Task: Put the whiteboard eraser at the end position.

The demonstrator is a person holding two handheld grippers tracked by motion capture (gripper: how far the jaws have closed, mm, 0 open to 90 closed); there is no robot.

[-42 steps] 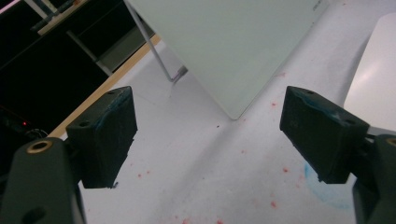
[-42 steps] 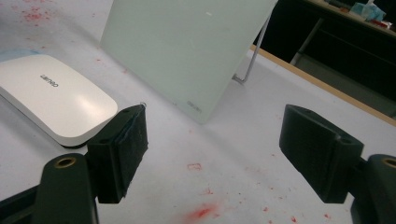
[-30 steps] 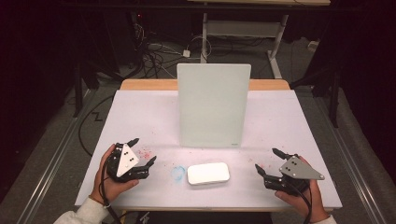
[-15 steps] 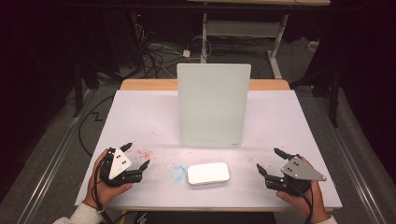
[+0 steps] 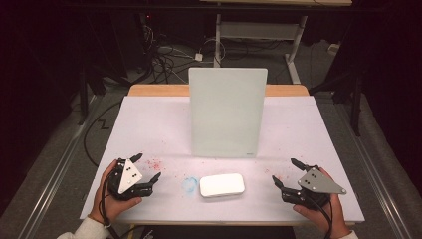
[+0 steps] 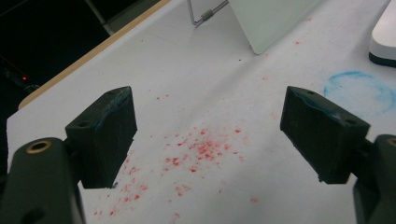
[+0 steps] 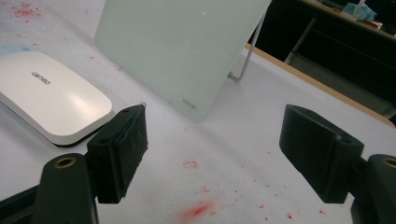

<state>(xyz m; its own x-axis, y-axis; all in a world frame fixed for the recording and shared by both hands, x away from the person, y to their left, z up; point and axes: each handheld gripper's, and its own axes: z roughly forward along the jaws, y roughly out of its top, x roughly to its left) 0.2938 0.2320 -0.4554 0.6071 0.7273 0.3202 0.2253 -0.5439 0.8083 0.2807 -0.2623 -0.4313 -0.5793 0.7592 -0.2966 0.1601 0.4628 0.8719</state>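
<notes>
On the bench (image 5: 149, 129), covered in white paper, a pale glass board (image 5: 227, 112) stood upright on a wire stand near the middle. In front of it, close to the near edge, lay a flat white eraser-like block (image 5: 222, 184) with a dark underside, and just to its left was a faint blue ring-shaped smudge (image 5: 189, 184).

The left gripper (image 5: 142, 172) was held low over the near left part of the bench, its fingers (image 6: 109, 130) spread wide apart with nothing between them. In the left gripper view they framed a scatter of red marker specks (image 6: 201, 149) on the paper, with the blue smudge (image 6: 357, 88) beyond the right finger and an end of the white block (image 6: 385, 37) at the far right edge, well clear of both fingers.

The right gripper (image 5: 286, 174) was held over the near right part of the bench, its fingers (image 7: 123, 144) also wide apart and empty. In the right gripper view the white block (image 7: 51, 100) lay just beyond and left of the left finger, apart from it, and the board (image 7: 182, 46) rose ahead, with red flecks (image 7: 198, 210) on the paper between the fingers.
</notes>
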